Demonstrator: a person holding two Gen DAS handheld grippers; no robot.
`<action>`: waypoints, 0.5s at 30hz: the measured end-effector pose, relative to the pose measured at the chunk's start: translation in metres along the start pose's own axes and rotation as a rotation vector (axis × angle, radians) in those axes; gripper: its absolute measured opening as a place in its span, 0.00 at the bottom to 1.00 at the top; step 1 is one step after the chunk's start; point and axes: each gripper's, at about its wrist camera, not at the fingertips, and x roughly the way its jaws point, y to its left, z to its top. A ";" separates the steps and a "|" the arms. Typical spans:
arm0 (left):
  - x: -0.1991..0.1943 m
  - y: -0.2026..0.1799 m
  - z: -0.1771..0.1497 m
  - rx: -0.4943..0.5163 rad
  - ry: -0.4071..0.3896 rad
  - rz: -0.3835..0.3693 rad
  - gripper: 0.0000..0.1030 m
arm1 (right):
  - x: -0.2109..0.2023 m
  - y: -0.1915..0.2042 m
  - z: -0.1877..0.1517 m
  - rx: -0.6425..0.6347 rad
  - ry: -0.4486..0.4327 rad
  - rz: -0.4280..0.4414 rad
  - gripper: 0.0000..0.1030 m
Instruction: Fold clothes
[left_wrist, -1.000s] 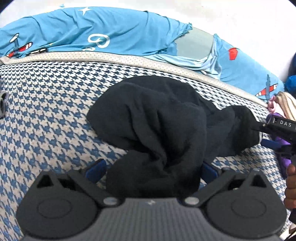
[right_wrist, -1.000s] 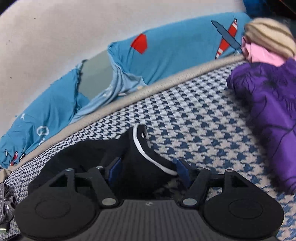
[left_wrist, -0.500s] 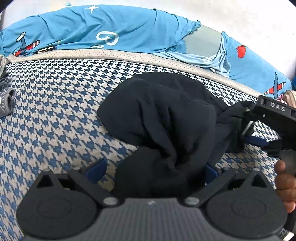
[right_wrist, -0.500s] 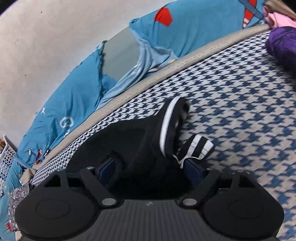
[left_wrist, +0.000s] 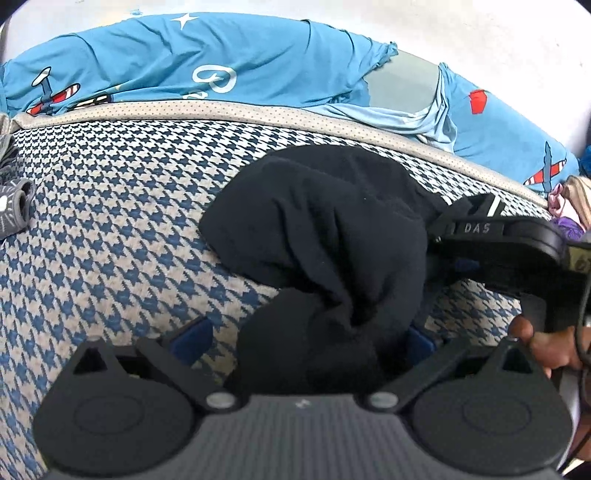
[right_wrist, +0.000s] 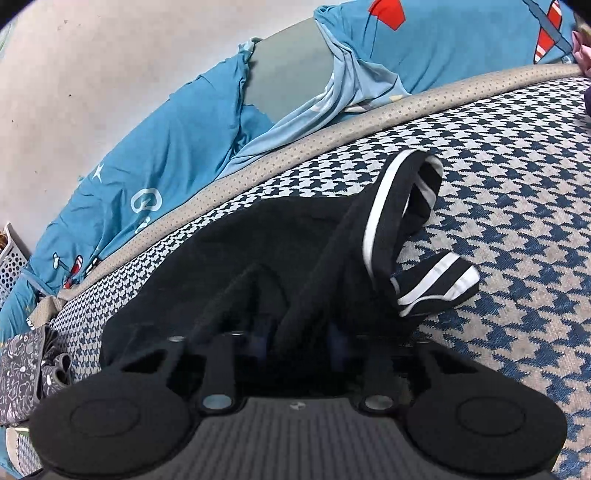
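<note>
Fold barely started; black garment (left_wrist: 325, 236) lies bunched on the houndstooth bed (left_wrist: 110, 229), between both tools; right tool (right_wrist: 299, 332) has just been closing, now clamped on a fold; left tool (left_wrist: 306, 336) apart, cloth between, ungripped; spreading, folding remain.

Black garment (left_wrist: 325, 236), soft knit, with white-striped ribbed trim (right_wrist: 436, 284) at cuff or hem. Crumpled, not flat; bunched into deep folds, lying on blue-and-cream houndstooth surface. In left wrist view: centre of frame, reaching down to lower centre. In right wrist view: centre to lower centre, a white-edged band (right_wrist: 384, 206) raised in a loop at upper right of the heap, striped end flopped at right.
</note>
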 end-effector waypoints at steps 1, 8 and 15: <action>-0.002 0.002 0.001 -0.004 -0.003 -0.002 1.00 | 0.000 0.000 0.000 -0.002 -0.002 0.002 0.19; -0.017 0.017 0.007 -0.040 -0.045 0.004 1.00 | -0.013 0.014 0.005 -0.042 -0.044 0.047 0.14; -0.022 0.038 0.009 -0.091 -0.069 0.021 1.00 | -0.031 0.034 0.014 -0.045 -0.098 0.155 0.14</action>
